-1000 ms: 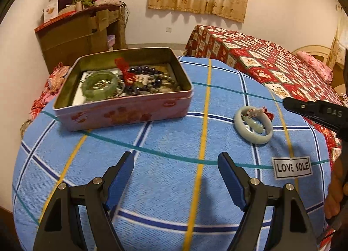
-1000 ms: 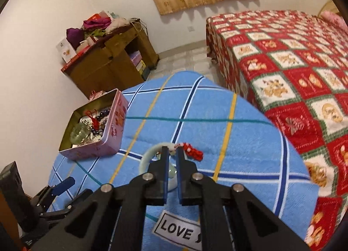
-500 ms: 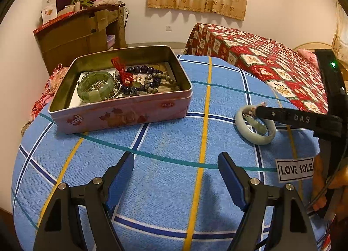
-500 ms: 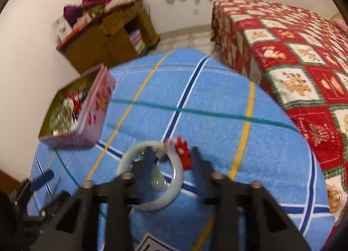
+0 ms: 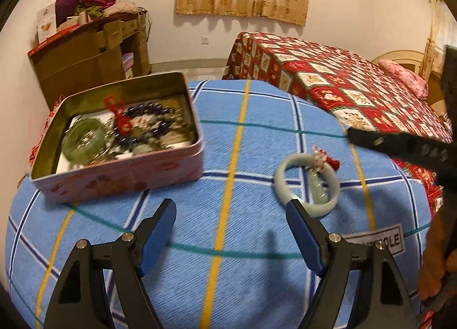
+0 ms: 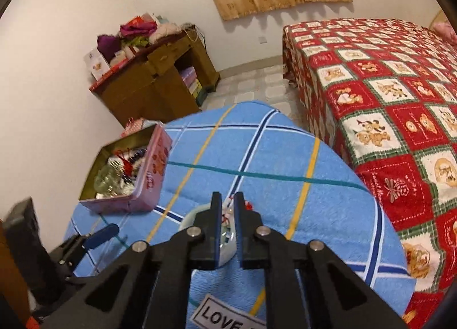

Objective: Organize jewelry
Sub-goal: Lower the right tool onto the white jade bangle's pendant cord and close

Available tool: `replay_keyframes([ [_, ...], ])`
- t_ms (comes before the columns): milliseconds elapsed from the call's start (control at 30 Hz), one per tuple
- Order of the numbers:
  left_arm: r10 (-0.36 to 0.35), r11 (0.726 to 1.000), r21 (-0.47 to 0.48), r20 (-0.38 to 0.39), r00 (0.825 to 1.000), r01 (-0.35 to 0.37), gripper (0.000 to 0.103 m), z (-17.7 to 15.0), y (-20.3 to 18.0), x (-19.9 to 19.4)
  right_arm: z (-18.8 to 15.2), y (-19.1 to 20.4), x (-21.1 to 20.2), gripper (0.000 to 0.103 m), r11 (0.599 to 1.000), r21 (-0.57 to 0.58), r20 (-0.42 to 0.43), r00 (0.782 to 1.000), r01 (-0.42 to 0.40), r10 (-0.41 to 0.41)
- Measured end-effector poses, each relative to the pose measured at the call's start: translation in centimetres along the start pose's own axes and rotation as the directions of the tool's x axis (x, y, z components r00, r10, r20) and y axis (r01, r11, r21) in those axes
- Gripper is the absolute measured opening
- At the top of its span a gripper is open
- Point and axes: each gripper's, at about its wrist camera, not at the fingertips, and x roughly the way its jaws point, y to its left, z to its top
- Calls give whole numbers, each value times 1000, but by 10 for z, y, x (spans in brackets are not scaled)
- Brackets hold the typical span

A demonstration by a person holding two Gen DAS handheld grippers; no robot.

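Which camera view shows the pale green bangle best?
The left wrist view: the pale green bangle lies almost whole on the blue cloth, red tassel visible. In the right wrist view the right gripper hides most of it.

Pale jade bangle (image 5: 307, 186) flat on cloth, pink tin (image 5: 120, 140) open, seemingly beads inside

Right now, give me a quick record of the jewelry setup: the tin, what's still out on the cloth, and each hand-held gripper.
surface: blue checked cloth
tin: pink, lid off, on the left of the cloth
in the tin: green bangle, dark beads
loose piece: pale bangle with a red tassel, flat on the cloth, right of the tin
left hand-held gripper: open, nothing between its fingers
right hand-held gripper: jaws closing, narrow gap, clear of the pale bangle, nothing gripped
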Motion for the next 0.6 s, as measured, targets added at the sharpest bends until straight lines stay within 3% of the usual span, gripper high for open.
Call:
replay_keyframes([
  [67, 15, 1000, 6, 2, 1000, -15, 79, 1, -2, 1, 0, -5, 13, 41, 999, 29, -49, 999, -13, 15],
  [133, 17, 1000, 7, 6, 1000, -17, 79, 1, -2, 0, -1, -8, 25, 54, 999, 49, -75, 997, -18, 21],
  [300, 19, 1000, 0, -4, 1000, -19, 79, 0, 0, 1, 3, -2, 44, 56, 999, 18, -100, 994, 41, -39],
  [400, 25, 1000, 1, -2, 1000, -25, 79, 0, 0, 1, 5, 3, 47, 44, 998, -19, -97, 993, 62, -64],
  [533, 25, 1000, -6, -3, 1000, -25, 79, -1, 4, 2, 8, -5, 43, 12, 999, 39, -110, 994, 24, -19],
  [600, 23, 1000, -12, -4, 1000, -23, 79, -1, 6, 3, 7, -13, 39, 11, 996, 83, -105, 994, -13, 22],
])
